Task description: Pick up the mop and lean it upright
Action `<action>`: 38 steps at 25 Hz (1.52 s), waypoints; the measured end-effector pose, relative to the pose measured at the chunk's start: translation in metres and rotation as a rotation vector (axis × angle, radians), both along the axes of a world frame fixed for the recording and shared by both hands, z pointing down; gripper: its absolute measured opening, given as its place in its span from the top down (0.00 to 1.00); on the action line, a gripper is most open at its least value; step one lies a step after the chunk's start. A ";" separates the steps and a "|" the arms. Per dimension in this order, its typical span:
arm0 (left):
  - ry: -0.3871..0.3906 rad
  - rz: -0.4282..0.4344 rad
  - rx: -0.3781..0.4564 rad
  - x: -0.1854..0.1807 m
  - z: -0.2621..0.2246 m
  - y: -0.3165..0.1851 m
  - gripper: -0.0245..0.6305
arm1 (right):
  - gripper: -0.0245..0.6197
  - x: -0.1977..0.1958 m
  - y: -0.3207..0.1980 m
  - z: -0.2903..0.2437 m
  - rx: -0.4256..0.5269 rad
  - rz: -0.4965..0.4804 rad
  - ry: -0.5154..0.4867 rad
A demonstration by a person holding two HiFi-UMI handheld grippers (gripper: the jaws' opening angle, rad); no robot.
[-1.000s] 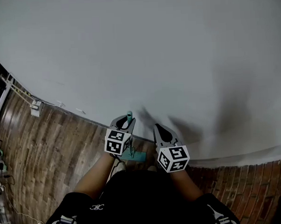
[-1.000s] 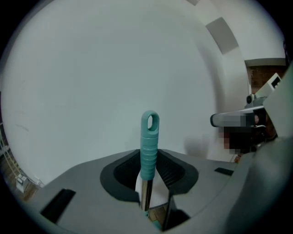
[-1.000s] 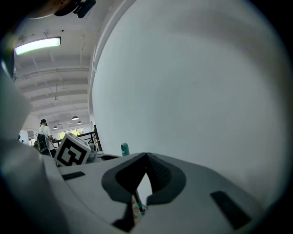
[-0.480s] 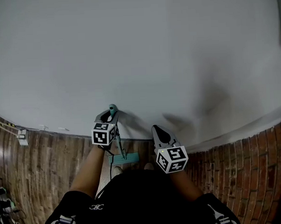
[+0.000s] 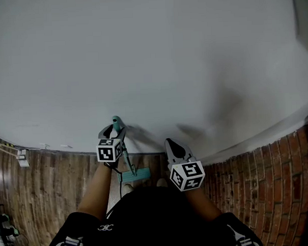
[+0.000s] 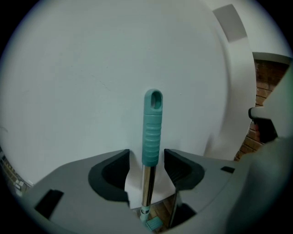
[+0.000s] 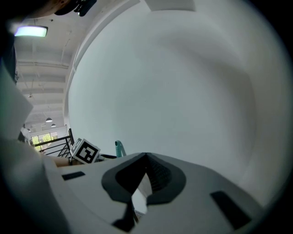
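Most of the task looks done. The mop (image 5: 115, 121) is seen standing upright, its flat teal head (image 5: 136, 173) down on the wood-patterned floor (image 5: 45, 191) at the foot of the white wall (image 5: 151, 54). Its ribbed teal grip (image 6: 152, 123) is raised close in front of that wall. Whether the grip actually touches the wall cannot be told from any view, though it appears to lean there.

The left tool (image 5: 113, 129) is held before the wall with the mop's shaft between its jaws. In the left gripper view its jaws have just been opening and are spread wide. A clear gap shows on either side of the shaft, so nothing is gripped and the mop is judged to be standing on its own. The right tool (image 5: 170, 143) is held a little farther along the wall, apart from the mop, with its jaws brought together on nothing.

What is left appears small. The left tool has to be drawn back from the wall without knocking the shaft, and it has to be confirmed that the mop stays leaning.
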State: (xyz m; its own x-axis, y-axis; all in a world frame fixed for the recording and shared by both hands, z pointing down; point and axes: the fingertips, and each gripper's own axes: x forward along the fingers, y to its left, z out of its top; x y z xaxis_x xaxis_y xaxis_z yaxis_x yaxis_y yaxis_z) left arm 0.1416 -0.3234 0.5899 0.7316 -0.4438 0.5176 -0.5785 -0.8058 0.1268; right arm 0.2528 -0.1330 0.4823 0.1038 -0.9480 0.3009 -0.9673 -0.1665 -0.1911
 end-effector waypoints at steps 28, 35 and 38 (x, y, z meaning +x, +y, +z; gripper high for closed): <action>0.109 -0.172 0.024 -0.099 -0.084 0.094 0.97 | 0.94 -0.095 -0.060 -0.001 0.049 -0.328 -0.003; 0.095 -0.189 0.013 -0.112 -0.078 0.101 0.97 | 0.94 -0.106 -0.057 0.001 0.044 -0.349 -0.013; 0.093 -0.188 0.000 -0.114 -0.075 0.103 0.97 | 0.94 -0.109 -0.055 0.002 0.040 -0.352 -0.014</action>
State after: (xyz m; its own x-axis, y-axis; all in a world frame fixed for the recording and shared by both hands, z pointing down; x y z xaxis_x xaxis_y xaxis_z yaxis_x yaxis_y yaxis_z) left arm 0.0276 -0.2199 0.5150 0.6809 -0.5769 0.4512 -0.7042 -0.6851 0.1866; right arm 0.1437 -0.1883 0.4846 -0.2349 -0.9361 0.2619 -0.9615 0.1842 -0.2041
